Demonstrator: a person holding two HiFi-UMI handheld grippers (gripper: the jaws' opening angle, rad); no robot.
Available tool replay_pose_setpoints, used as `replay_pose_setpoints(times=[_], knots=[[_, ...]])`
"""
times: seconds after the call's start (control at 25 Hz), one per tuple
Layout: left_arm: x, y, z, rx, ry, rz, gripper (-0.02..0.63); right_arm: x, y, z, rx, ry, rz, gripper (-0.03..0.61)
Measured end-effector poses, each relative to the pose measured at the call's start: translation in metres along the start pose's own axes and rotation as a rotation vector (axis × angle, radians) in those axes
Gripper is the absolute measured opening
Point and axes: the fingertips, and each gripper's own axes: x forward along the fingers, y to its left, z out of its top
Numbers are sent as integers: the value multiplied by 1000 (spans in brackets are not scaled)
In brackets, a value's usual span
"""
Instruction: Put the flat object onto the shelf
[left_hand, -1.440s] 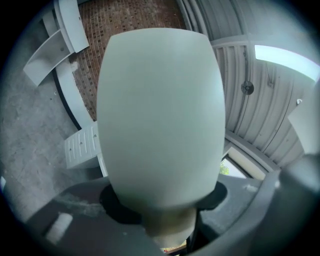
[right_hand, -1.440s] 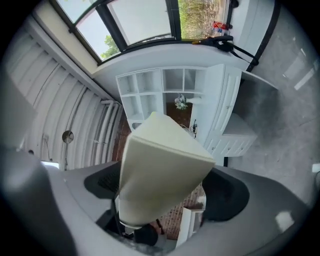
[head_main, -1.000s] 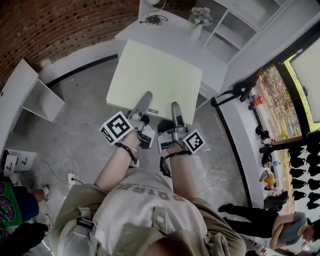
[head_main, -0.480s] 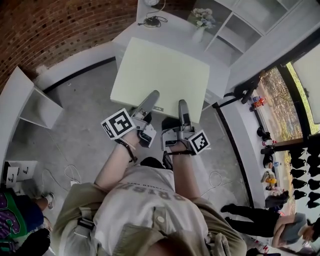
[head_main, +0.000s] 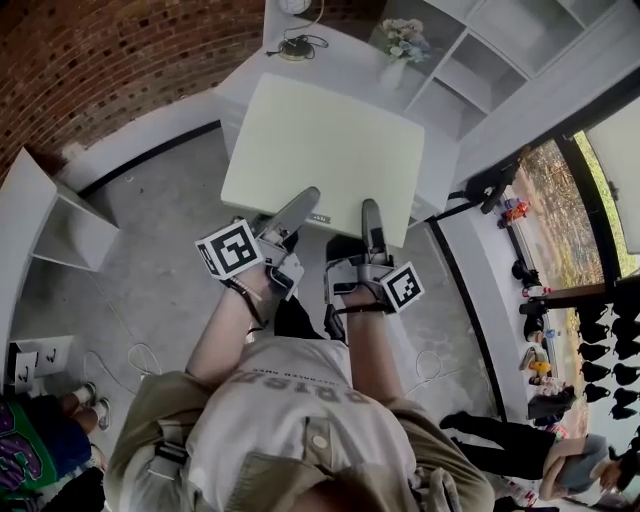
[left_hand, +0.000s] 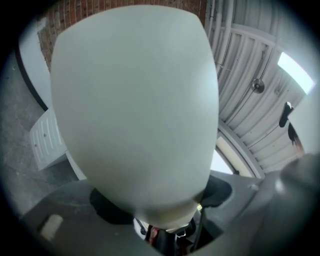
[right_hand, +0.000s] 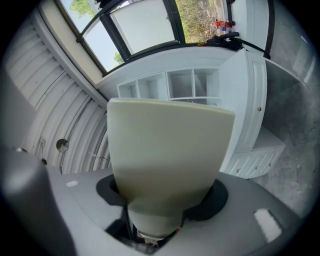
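Above the grey floor (head_main: 150, 250), both grippers carry the flat object (head_main: 320, 150) toward the shelf (head_main: 470, 60).
It has come nearer the shelf than a second ago. The left gripper (head_main: 308, 197) has just been opening its jaws and the right gripper (head_main: 371, 210) closing; both pinch its near edge. Only the right gripper view shows the shelf's cubbies; the left shows a brick wall (left_hand: 65, 15).

Nearer shelf (head_main: 470, 60) (slightly): flat panel (head_main: 320, 150)

A pale green flat board (left_hand: 135, 110) fills the view. Its near edge sits between the left tool's (left_hand: 162, 210) jaws, which have just been widening. A brick wall (left_hand: 62, 22) stands behind.
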Motion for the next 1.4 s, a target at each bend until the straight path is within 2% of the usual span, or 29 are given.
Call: replay_pose_setpoints(times=[0.16, 0.72, 1.08, 1.4], knots=[[33, 14, 16, -12, 3, -6, 350, 33, -6, 20, -23, 4, -8, 279], [173, 31, 69, 18, 30, -76, 350, 152, -11, 108, -70, 0, 53, 281], [223, 34, 88, 22, 42, -84, 350, 192, -12, 138, -62, -6, 42, 281], [251, 50, 98, 10, 90, -102, 350, 214, -25, 152, -80, -37, 26, 282]])
